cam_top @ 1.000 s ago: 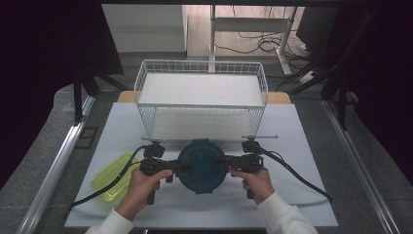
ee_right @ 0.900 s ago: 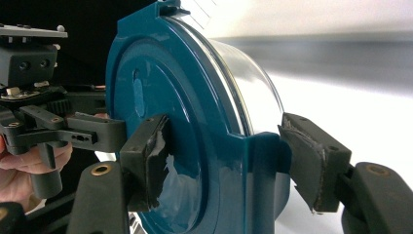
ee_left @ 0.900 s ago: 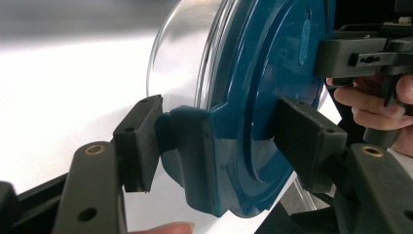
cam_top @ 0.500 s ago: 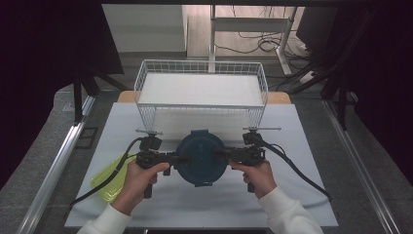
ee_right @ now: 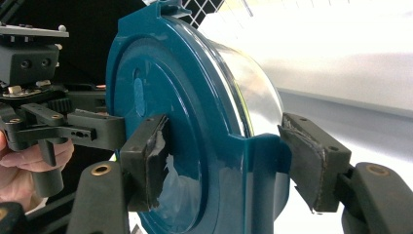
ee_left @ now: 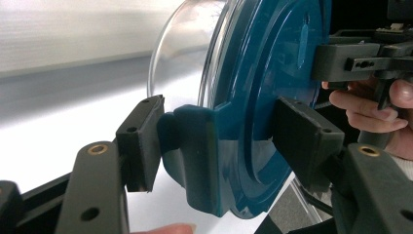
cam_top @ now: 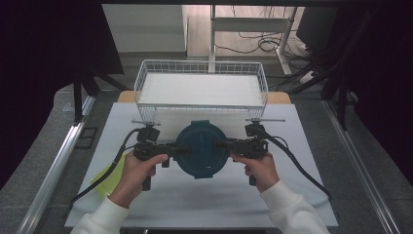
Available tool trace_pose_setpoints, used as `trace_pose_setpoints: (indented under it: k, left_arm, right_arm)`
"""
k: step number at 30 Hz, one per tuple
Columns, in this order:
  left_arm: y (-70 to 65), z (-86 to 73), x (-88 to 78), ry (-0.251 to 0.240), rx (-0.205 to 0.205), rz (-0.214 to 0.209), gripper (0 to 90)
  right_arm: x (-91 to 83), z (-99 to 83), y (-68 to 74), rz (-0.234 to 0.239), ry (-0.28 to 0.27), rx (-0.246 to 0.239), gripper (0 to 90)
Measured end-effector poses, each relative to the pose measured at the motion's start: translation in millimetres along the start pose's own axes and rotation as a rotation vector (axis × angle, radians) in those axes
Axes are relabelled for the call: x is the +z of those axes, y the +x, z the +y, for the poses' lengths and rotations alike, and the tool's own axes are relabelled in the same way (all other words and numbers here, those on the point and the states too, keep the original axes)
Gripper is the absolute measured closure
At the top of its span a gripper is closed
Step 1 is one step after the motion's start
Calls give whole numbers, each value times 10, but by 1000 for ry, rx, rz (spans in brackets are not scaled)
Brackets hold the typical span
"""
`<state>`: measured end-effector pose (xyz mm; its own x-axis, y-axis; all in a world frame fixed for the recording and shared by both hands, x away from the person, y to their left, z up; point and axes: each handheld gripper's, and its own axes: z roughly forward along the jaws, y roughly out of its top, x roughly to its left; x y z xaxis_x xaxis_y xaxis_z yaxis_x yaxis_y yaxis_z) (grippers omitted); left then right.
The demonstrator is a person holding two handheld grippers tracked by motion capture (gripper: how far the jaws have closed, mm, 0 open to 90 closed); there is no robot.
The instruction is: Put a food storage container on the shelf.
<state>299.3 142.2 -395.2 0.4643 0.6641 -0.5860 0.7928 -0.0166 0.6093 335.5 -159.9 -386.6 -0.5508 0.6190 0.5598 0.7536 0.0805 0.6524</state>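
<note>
Lidded bowl gripped from both sides, in front of the basket.

Lower centre of the high view: two hands, each with a gripper, level and pointing inward at each other. Left gripper (cam_top: pixel 171 150) clamped on the left latch tab of the bowl (cam_top: pixel 201 149); right gripper (cam_top: pixel 229 145) clamped on the opposite tab, jaws partly open around the thick rim. Seen close in the gripper views: black pads above and below the teal lid (ee_left: pixel 272 92), clear glass body (ee_right: pixel 253 92) beneath. Bowl round, no long axis; centred between both hands, neither nearer. At left, just past the left hand, a yellow-green thing (cam_top: pixel 109 178) on the white mat (cam_top: pixel 204 200). Farther up the frame, directly beyond the bowl: wire basket (cam_top: pixel 201 69), empty, long side across. Likely next: forward and over the near rim.
</note>
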Motion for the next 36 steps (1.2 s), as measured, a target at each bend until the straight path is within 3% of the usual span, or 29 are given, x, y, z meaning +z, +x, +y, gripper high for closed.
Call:
trace_pose_setpoints:
  k: [5,19,36]
  left_arm:
    - [-24,51,-42,-2,15,12,377]
    - [-55,208,-112,-25,22,-3,378]
    - [-84,528,-222,-59,35,-9,386]
  right_arm:
    - [-3,54,18,9,-2,-4,357]
    - [-54,233,108,-4,-15,-31,358]
    - [-90,513,174,4,-32,-37,361]
